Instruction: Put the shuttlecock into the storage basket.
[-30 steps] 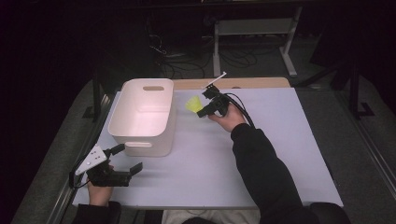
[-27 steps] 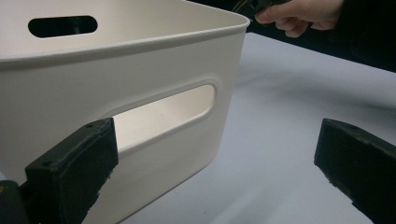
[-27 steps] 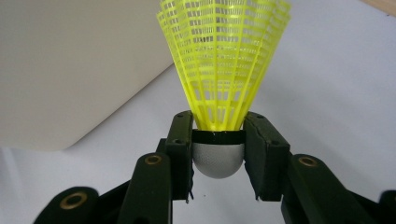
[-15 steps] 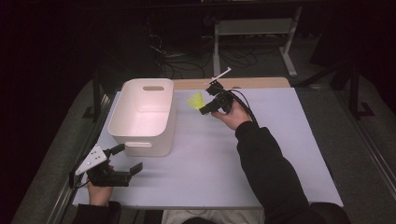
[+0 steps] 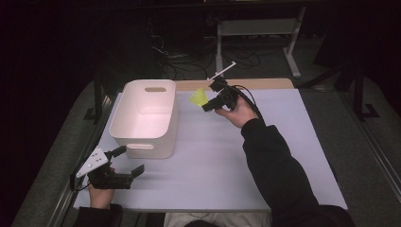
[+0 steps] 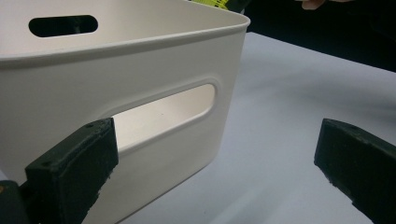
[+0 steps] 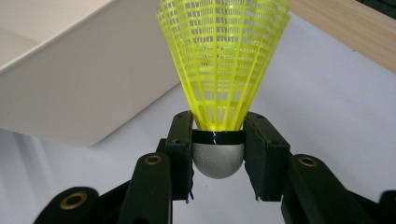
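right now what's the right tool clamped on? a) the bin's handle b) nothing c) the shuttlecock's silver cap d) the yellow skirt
c: in the right gripper view the right tool has both jaws pressed on the silver cap of the yellow shuttlecock, skirt pointing away.

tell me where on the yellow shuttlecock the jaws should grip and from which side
Grip the shuttlecock at its rounded silver head, one jaw on each side just below the skirt, coming from the head end. The head is solid and narrow; the flared mesh skirt looks likely to crush. The right gripper holds it that way now.
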